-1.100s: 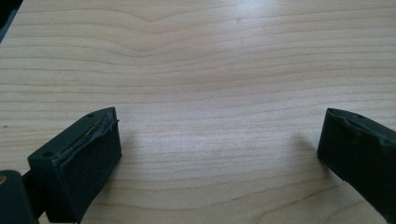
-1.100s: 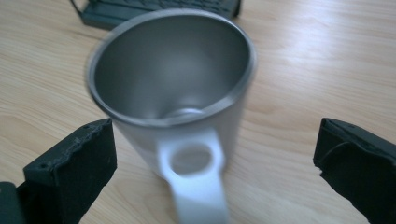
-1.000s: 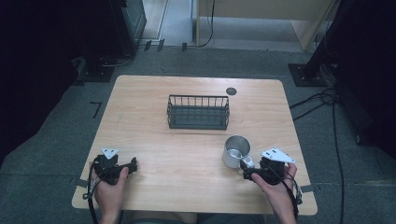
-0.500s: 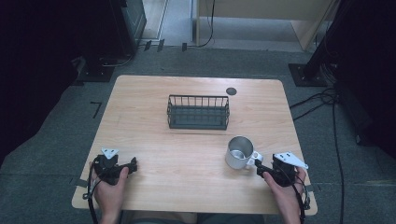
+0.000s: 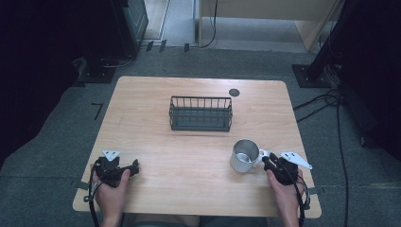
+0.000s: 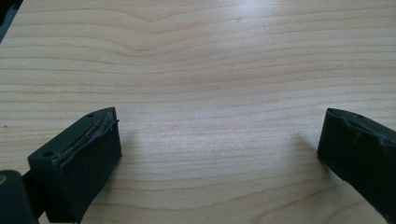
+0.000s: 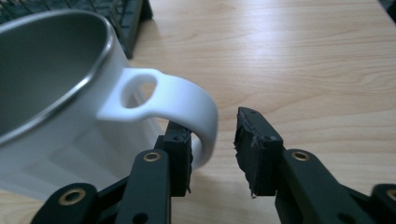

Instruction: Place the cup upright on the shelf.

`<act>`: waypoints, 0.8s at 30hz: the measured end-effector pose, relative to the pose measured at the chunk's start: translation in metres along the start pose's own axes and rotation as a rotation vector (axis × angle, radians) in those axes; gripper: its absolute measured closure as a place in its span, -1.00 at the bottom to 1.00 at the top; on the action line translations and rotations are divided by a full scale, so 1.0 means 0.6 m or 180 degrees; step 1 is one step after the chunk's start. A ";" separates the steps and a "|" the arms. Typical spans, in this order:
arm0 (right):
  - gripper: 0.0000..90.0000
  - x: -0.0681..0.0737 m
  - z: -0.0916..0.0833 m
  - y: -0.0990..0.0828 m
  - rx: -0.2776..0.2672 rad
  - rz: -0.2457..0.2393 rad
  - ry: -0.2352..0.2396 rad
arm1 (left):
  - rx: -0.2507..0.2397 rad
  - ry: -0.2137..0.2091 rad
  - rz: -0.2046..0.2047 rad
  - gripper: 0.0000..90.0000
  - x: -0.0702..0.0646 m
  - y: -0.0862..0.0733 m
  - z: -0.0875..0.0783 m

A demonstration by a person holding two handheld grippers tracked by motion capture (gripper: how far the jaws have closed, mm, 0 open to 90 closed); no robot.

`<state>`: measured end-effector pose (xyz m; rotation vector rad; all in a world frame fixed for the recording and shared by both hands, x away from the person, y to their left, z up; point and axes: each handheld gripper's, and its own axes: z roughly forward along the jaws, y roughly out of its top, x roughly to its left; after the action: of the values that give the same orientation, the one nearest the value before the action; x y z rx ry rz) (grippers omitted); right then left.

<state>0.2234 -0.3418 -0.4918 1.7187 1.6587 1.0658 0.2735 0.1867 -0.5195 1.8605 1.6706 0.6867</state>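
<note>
- Right gripper point(image 5: 266, 160) shifted toward the table's right front corner since earlier; jaws just closing around mug point(image 5: 245, 155) handle, a gap left at one pad.
- Left gripper point(image 5: 134, 168) parked near left front corner, jaws wide, nothing held.

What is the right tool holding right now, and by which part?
Nothing is gripped yet. The right tool, which has just been closing, straddles the mug handle, but a gap remains at one pad. The left tool stands open over bare table.

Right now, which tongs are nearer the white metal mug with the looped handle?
Right. The right tongs straddle the white metal mug's handle; the left tongs rest far across the table.
</note>
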 end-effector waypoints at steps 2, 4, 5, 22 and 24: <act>0.48 0.001 0.008 0.002 -0.0067 0.0009 0.0069 | 0.0000 0.0000 0.0000 -1.00 0.000 0.000 0.000; 0.54 0.002 0.013 0.003 -0.0098 0.0019 0.0064 | -0.0001 0.0000 0.0000 -1.00 0.000 0.000 0.000; 0.62 0.002 0.014 0.003 -0.0120 0.0050 0.0060 | 0.0000 0.0001 0.0000 -1.00 0.000 0.000 0.000; 0.79 0.019 0.015 0.026 -0.0408 -0.0092 -0.0143 | -0.0001 0.0000 -0.0002 -1.00 0.000 0.000 0.000; 0.79 0.021 0.014 0.029 -0.0439 -0.0102 -0.0134 | 0.0000 0.0000 0.0000 -1.00 0.000 0.000 0.000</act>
<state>0.2396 -0.3301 -0.4801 1.6103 1.5447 1.0951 0.2736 0.1866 -0.5195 1.8605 1.6707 0.6866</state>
